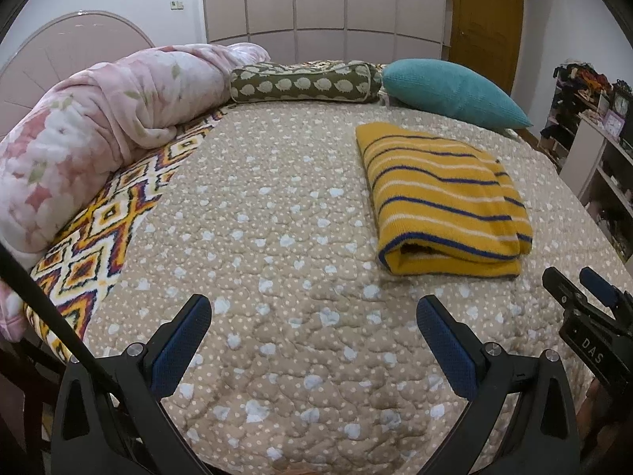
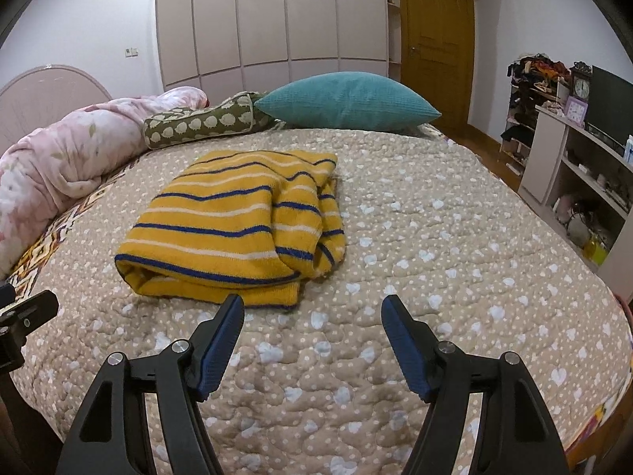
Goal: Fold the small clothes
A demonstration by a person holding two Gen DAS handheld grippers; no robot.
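Observation:
A folded yellow sweater point(image 1: 443, 194) with blue and white stripes lies on the beige dotted quilt point(image 1: 277, 237). In the right wrist view the sweater point(image 2: 237, 221) sits just beyond and left of my right gripper point(image 2: 312, 308), which is open with nothing between its blue pads. My left gripper point(image 1: 312, 308) is open too, low over bare quilt, with the sweater ahead to its right. The right gripper's black body point(image 1: 589, 316) shows at the right edge of the left wrist view. The left gripper's body point(image 2: 19, 316) shows at the left edge of the right wrist view.
Along the head of the bed lie a rolled pink floral blanket point(image 1: 91, 134), an olive bolster with a hedgehog print point(image 1: 304, 83) and a teal pillow point(image 2: 348, 99). A patterned orange blanket point(image 1: 99, 245) borders the quilt's left side. Shelves point(image 2: 573, 182) stand right of the bed.

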